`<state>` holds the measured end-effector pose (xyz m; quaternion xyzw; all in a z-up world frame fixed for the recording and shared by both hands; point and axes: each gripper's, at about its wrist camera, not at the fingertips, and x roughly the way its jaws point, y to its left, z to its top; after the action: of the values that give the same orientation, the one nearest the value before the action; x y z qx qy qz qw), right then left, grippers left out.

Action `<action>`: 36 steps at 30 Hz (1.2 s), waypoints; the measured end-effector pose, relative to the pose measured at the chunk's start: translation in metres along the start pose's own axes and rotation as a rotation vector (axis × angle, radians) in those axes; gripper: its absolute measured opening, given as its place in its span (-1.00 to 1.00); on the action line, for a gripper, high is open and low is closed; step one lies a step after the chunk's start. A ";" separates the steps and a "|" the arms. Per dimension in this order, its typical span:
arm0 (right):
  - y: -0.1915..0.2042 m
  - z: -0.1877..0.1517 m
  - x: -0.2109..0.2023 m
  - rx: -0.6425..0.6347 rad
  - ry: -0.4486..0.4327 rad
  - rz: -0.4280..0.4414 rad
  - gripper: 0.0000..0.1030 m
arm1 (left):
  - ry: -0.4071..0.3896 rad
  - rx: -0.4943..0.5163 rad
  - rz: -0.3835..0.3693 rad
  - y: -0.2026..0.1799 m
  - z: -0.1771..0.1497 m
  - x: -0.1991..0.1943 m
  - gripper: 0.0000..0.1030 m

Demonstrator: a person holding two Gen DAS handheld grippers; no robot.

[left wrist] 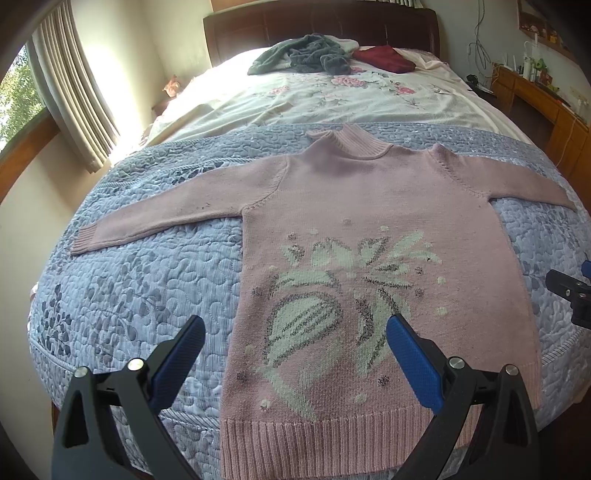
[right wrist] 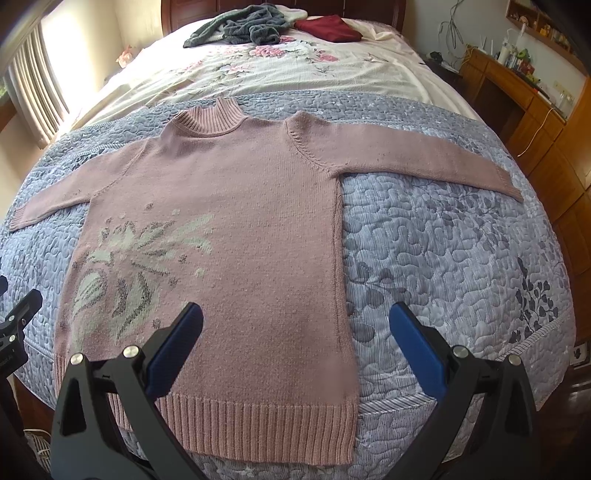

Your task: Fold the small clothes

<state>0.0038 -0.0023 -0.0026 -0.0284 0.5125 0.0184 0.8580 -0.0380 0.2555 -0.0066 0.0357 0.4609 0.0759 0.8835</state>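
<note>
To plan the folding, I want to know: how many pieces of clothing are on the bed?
3, maybe more. A pink sweater lies flat on the blue quilt. A grey garment lies crumpled near the headboard, a dark red garment beside it. Others may hide underneath.

Sweater [left wrist: 369, 229] lies flat on quilt [left wrist: 147, 280] at the near end of bed [left wrist: 332, 99], hem toward the cameras, collar away, sleeves spread left and right. Behind the quilt, a sheet [right wrist: 295, 70]. On the sheet by the headboard [left wrist: 317, 26], a crumpled garment [left wrist: 306, 55] with a folded cloth [left wrist: 384, 59] just right of it. Desk [right wrist: 517, 96] right of bed, curtain [left wrist: 74, 92] left.
</note>
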 end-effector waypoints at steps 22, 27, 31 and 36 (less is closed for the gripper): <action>-0.001 0.000 0.004 0.001 0.009 0.004 0.95 | -0.003 0.000 0.004 0.003 0.001 0.000 0.92; -0.001 0.000 0.004 0.004 0.003 0.005 0.95 | -0.003 0.000 0.007 0.004 0.002 0.000 0.92; -0.002 0.001 0.001 0.004 -0.003 0.004 0.95 | -0.006 -0.002 0.013 0.005 0.001 -0.001 0.92; -0.002 0.000 0.002 0.005 -0.002 0.006 0.95 | -0.009 0.000 0.015 0.005 0.001 0.000 0.92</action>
<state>0.0044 -0.0043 -0.0041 -0.0248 0.5116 0.0201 0.8586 -0.0379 0.2607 -0.0054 0.0396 0.4568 0.0824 0.8849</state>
